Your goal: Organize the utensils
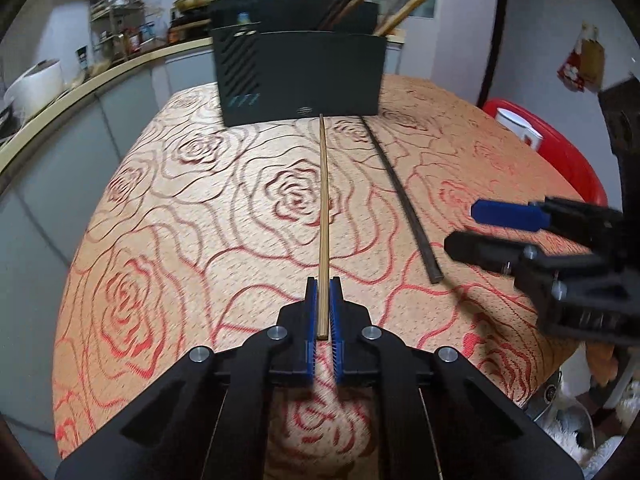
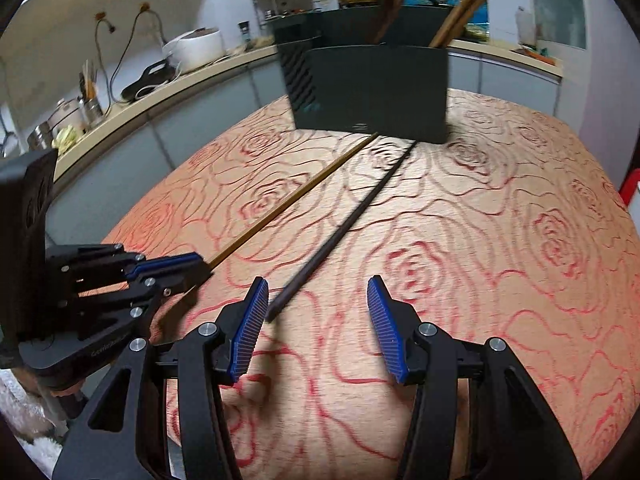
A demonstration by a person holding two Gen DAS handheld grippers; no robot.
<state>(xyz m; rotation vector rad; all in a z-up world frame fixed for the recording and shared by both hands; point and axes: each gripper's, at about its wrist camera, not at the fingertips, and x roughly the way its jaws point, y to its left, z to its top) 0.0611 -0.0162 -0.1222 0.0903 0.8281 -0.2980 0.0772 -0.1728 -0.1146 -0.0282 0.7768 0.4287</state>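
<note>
The left gripper point(image 1: 324, 294) is clamped on the near end of a light bamboo chopstick point(image 1: 323, 208), which runs along the rose-patterned table point(image 1: 180, 208) toward the dark utensil holder point(image 1: 300, 76) at the far edge. The right gripper point(image 2: 318, 294) stands half open over the near end of a dark chopstick point(image 2: 340, 232) lying beside it.

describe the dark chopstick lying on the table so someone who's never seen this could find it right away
Start at the black utensil holder standing at the far side of the rose-patterned tablecloth. Two chopsticks run from its base toward the viewer. The dark chopstick is the blackish one lying loose, its near end just inside the right tongs; the light bamboo chopstick beside it is clamped in the left tongs.
</note>
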